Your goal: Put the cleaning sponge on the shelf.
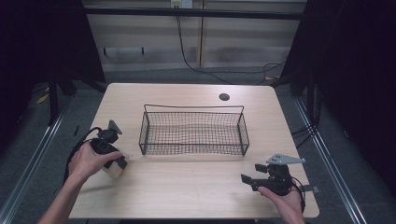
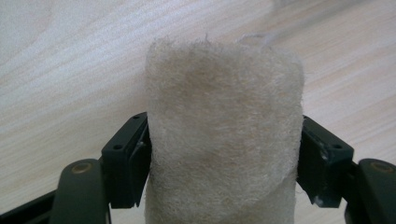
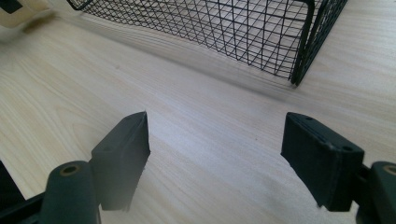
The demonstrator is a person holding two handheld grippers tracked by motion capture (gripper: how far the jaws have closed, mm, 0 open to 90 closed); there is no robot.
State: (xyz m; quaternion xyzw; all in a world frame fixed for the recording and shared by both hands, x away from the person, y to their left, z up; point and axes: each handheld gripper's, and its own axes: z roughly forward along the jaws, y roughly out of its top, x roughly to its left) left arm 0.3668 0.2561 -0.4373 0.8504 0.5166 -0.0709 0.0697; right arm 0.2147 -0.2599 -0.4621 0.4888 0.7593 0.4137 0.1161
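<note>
Left gripper (image 1: 122, 163) at lower left of high view, jaws pinching fuzzy beige felt roll (image 2: 223, 135) across its sides, low over table (image 1: 187, 186). Roll likely light, soft, compressible; mid-body grip suits. Right gripper (image 3: 215, 154) spread wide, holding nothing. Wire basket (image 1: 194, 130) at centre.

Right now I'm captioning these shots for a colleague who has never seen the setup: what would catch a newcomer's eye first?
The black wire basket stands out first, sitting mid-table with nothing visible inside. Next is the fuzzy beige roll clamped between the jaws of the left gripper at the table's left edge. Last, the right gripper hovers open near the front right corner of the wooden table, holding nothing.
</note>
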